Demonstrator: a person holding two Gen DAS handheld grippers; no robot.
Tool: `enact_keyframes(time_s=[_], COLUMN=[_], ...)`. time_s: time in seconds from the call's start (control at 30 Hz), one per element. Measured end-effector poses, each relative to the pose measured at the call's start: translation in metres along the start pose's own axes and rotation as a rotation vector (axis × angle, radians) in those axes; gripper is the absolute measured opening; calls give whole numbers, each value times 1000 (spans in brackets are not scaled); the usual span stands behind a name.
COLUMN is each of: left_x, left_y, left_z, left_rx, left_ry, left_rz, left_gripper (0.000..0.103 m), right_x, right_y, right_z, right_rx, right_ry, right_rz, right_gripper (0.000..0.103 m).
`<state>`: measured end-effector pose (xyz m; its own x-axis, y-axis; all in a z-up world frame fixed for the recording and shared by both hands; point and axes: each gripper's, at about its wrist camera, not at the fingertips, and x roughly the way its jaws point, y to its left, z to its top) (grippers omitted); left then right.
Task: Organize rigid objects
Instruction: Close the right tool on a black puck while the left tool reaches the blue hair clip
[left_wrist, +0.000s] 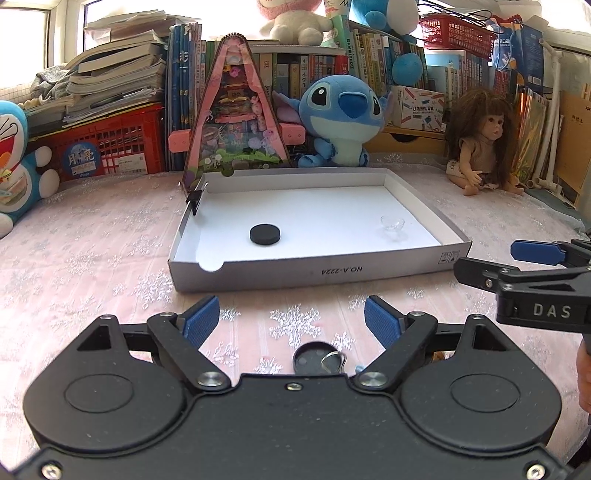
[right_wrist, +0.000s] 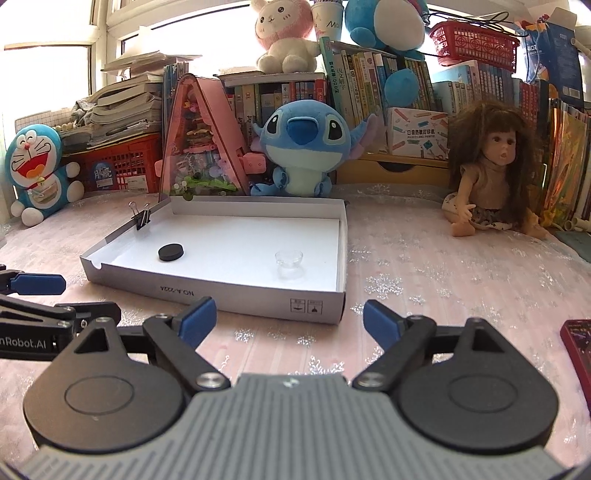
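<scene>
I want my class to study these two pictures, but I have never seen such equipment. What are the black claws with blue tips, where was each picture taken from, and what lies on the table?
The claws are hand-held grippers, one in each of a person's hands; there is no robot arm. Each carries a camera looking forward along its two fingers. One picture comes from the left gripper, the other from the right gripper, so each also glimpses its partner at the side.

Both grippers are open and hold nothing.

On the pink tablecloth stands a shallow cardboard box. Inside lie a black disc and a small clear glass dish; a black binder clip grips its left wall. Just in front of the left gripper lies a dark round lid with a metal ring. Plush toys, a doll and books line the back.
</scene>
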<state>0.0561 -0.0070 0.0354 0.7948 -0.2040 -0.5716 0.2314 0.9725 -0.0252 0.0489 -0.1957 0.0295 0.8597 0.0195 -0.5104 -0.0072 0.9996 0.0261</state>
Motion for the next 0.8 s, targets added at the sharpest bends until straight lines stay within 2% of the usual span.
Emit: enact_keyframes(time_s=[0.3, 0.53, 0.63, 0.8], left_x=[-14, -23, -26, -32], left_y=[3, 7, 7, 3], left_z=[-22, -39, -44, -48], left_rx=[0, -30, -30, -20], left_ry=[6, 20, 27, 39], left_rz=[-5, -61, -97, -134], left_gripper=[86, 86, 82, 68], right_x=[-22, -26, -27, -28], right_y=[2, -1, -3, -3], right_z=[-26, -45, -51, -55], right_rx=[-39, -38, -23, -10], right_ry=[-28, 21, 34, 47], right_rz=[1, 34, 52, 78], right_gripper=[95, 95, 94, 84])
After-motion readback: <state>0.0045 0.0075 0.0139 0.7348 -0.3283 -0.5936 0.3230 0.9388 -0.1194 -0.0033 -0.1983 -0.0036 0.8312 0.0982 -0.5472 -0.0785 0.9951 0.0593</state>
